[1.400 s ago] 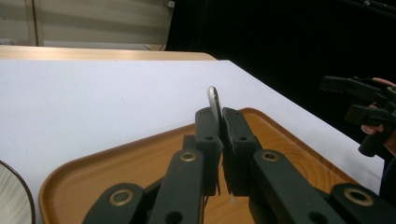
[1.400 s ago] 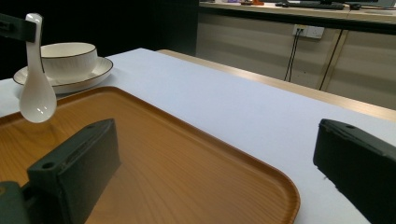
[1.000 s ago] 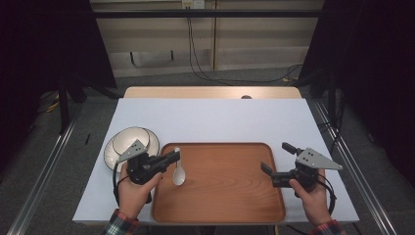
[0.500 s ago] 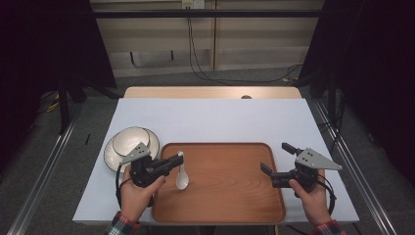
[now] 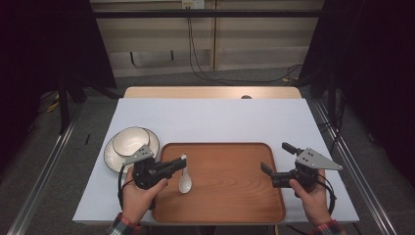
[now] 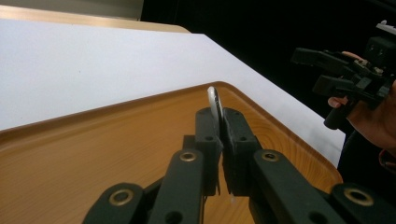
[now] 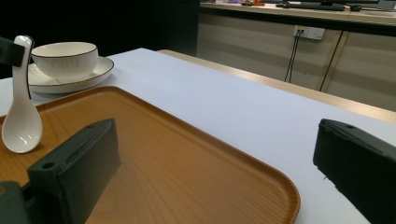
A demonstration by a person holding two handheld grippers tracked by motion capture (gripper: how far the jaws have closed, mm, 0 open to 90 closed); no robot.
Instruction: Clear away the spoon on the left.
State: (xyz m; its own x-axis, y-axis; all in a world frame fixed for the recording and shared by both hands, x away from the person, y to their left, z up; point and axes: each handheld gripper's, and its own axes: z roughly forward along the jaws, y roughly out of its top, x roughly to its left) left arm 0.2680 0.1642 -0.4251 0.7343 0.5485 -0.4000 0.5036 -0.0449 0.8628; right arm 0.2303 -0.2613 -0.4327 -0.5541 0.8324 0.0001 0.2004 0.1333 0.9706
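While the left gripper [image 5: 173, 168] has its jaws clamped on the handle of the one white spoon [image 5: 184, 180], whose scoop hangs over the one wooden tray [image 5: 230, 205] on the bench [image 5: 215, 117], it should lower slowly before releasing. Beside it stand one bowl [image 5: 129, 141] and one plate [image 5: 110, 156]. From the left gripper view, the spoon handle [image 6: 214, 100] sits pinched. From the right gripper view, the right gripper [image 7: 219, 163] has its jaws apart, empty.
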